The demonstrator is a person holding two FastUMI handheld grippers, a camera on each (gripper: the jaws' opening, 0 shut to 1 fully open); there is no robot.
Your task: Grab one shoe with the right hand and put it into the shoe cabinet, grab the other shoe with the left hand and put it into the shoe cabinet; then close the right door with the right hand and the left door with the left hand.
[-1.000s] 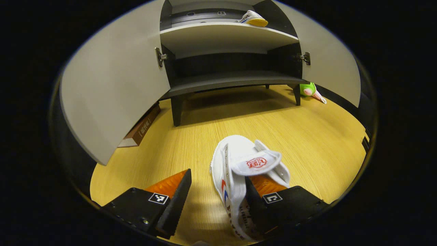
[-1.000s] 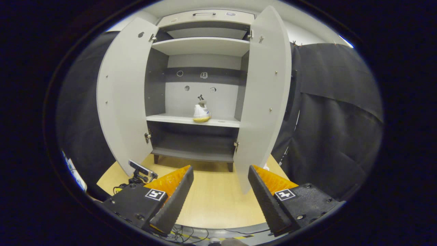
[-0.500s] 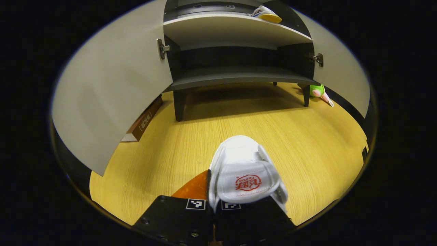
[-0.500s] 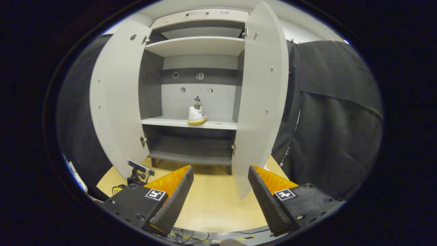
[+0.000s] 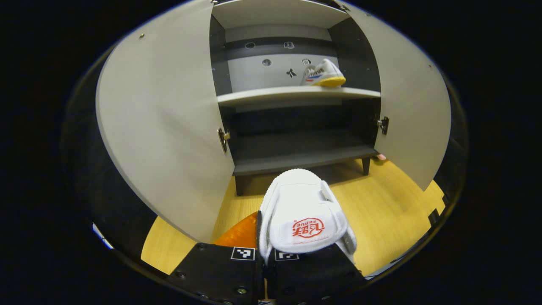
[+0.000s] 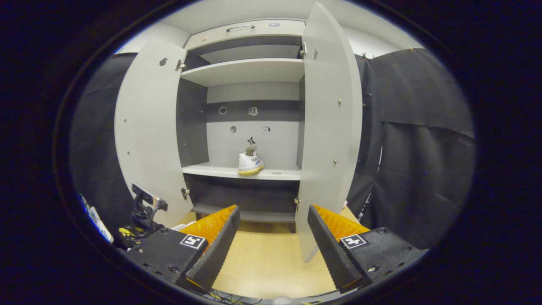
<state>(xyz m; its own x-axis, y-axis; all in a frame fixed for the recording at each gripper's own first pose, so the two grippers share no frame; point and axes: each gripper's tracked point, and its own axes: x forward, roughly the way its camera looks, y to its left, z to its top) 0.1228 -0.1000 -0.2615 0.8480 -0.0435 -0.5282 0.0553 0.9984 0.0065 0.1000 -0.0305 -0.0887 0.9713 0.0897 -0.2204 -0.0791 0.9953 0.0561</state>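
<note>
One shoe [image 5: 322, 75] sits on the cabinet shelf [image 5: 296, 94]; the left tool [image 5: 264, 264], clamped on the second shoe [image 5: 302, 214], faces both open doors, while the right tool [image 6: 273, 237] gapes empty.

We see even overhead light, sharp focus; cabinet doors [image 6: 146, 127] bow at frame edges; lower shelf [image 5: 302, 159] sits in deep shadow.

The shoe cabinet [image 6: 250, 127] stands on the floor [image 5: 381, 212] with both doors swung open, the left door [image 5: 165, 127] and the right door [image 5: 413, 110] flanking its shelves. One shoe [image 5: 322, 75] sits on the middle shelf [image 5: 271, 95], near its right end. The other shoe [image 5: 302, 216] is in front of the cabinet, above the floor, held between the fingers of the left gripper [image 5: 266, 258].
</note>
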